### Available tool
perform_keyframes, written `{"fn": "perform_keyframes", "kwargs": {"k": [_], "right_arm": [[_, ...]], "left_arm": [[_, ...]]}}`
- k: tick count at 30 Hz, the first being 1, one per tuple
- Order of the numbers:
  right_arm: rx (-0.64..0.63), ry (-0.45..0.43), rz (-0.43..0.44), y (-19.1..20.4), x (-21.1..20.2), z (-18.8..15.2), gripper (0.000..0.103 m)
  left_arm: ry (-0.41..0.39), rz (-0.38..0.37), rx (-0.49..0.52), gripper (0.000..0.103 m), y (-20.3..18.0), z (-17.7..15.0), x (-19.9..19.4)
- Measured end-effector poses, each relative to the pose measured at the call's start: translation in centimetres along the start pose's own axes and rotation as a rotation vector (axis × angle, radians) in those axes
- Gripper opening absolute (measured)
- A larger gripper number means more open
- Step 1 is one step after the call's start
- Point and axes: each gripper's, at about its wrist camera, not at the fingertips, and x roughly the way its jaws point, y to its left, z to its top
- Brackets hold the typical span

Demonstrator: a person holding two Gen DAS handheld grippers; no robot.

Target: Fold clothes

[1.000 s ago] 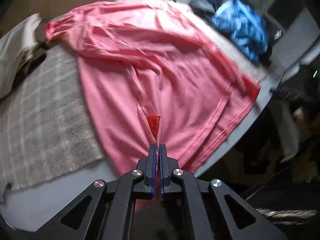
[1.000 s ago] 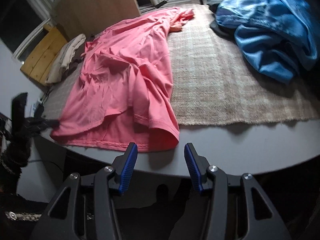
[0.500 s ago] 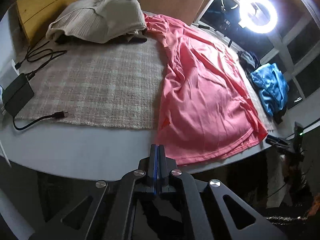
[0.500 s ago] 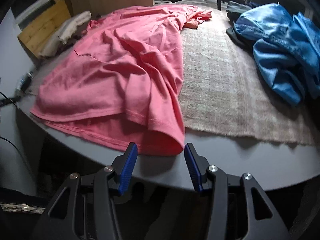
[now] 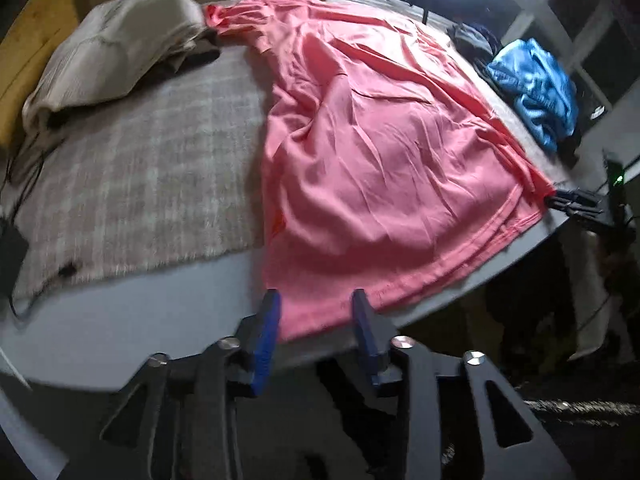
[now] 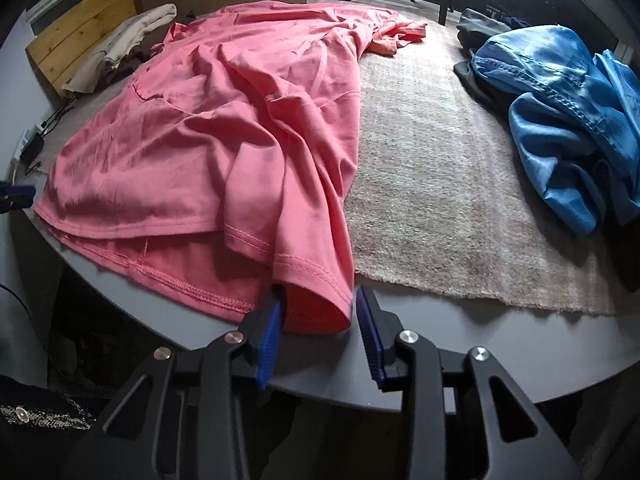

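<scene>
A pink T-shirt [image 5: 380, 140] lies spread on a plaid rug [image 5: 140, 168], its hem hanging over onto the grey table [image 5: 120, 320]. My left gripper [image 5: 316, 312] hovers at the hem's left corner; its jaws are opening, with the hem edge between them and the pads off the cloth. In the right wrist view, the same pink T-shirt [image 6: 240, 120] ends in a folded hem corner that sits between the fingers of my right gripper [image 6: 318, 312]. Those jaws are closing, and the pads stand just beside the fabric.
A crumpled blue garment [image 6: 568, 120] lies on the rug [image 6: 440, 180] at the right, atop dark clothes. A folded beige garment [image 5: 112, 52] rests at the far left by a wooden board [image 6: 80, 28]. Cables and a black adapter [image 5: 8, 248] lie at the left edge.
The left gripper let go of the pink fabric, drew back to the hem's left corner and opened. The right gripper moved in onto the hem's right corner and its jaws narrowed.
</scene>
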Motion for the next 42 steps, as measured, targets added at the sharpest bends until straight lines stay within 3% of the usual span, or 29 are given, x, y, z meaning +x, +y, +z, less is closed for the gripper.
{"fn": "perform_keyframes", "kwargs": {"k": [4,5,6,7,8,11,16,19,21,23,25,26,29,33,35,36,37,42], "right_arm": [[0.000,0.008,-0.009,0.3,0.4,0.0,0.035],[0.000,0.006,-0.012,0.3,0.5,0.0,0.031],[0.000,0.005,-0.016,0.4,0.5,0.0,0.026],[0.004,0.002,-0.017,0.3,0.5,0.0,0.014],[0.012,0.002,-0.016,0.2,0.5,0.1,0.003],[0.050,-0.013,-0.011,-0.2,-0.5,0.5,0.002],[0.124,-0.191,0.049,-0.5,-8.7,0.6,0.002],[0.108,-0.163,0.012,-0.5,-8.0,1.0,0.002],[0.090,-0.104,-0.021,-0.4,-6.3,1.0,0.002],[0.091,-0.083,-0.025,-0.4,-5.6,0.8,0.002],[0.092,-0.078,-0.039,-0.7,-5.4,0.5,0.002],[0.097,-0.076,-0.041,-0.8,-5.3,0.4,0.002],[0.121,-0.064,-0.029,-1.7,-4.9,0.2,0.002],[0.125,-0.054,-0.021,-1.6,-4.4,0.2,0.002],[0.127,-0.049,-0.014,-1.6,-4.0,0.3,0.002],[0.131,-0.047,-0.013,-1.7,-3.8,0.4,0.002],[0.135,-0.045,-0.012,-1.8,-3.6,0.4,0.002],[0.160,-0.080,0.018,-2.0,-5.9,0.9,0.002]], "left_arm": [[-0.010,0.035,0.059,0.041,-1.1,1.8,1.8],[0.000,0.033,0.068,0.017,-1.3,2.1,2.3],[0.012,0.022,0.074,0.003,-1.4,2.3,2.7],[0.019,0.016,0.080,0.000,-1.3,2.4,2.9],[0.025,0.020,0.092,0.000,-1.3,2.4,2.9],[0.011,0.034,0.086,0.000,-0.9,1.9,0.5],[-0.132,0.043,-0.116,0.000,3.3,-0.8,-7.0],[-0.080,0.061,-0.181,0.000,5.1,-1.6,-5.3],[-0.059,0.026,-0.200,0.001,5.0,-2.0,-4.2],[-0.063,0.004,-0.171,0.019,3.8,-2.3,-3.8],[-0.059,-0.007,-0.135,0.049,2.6,-2.5,-3.3],[-0.048,0.001,-0.107,0.050,1.9,-2.4,-3.0],[-0.012,0.064,-0.062,0.050,1.3,-2.3,-1.7],[-0.006,0.064,-0.053,0.047,1.5,-1.6,-0.3],[0.006,0.052,-0.018,0.038,1.4,-1.3,0.4],[0.012,0.038,-0.001,0.016,1.2,-1.1,0.8],[0.022,0.025,0.017,0.004,0.9,-1.0,1.2],[0.010,-0.098,-0.007,0.002,1.1,-0.4,-2.3]]}}
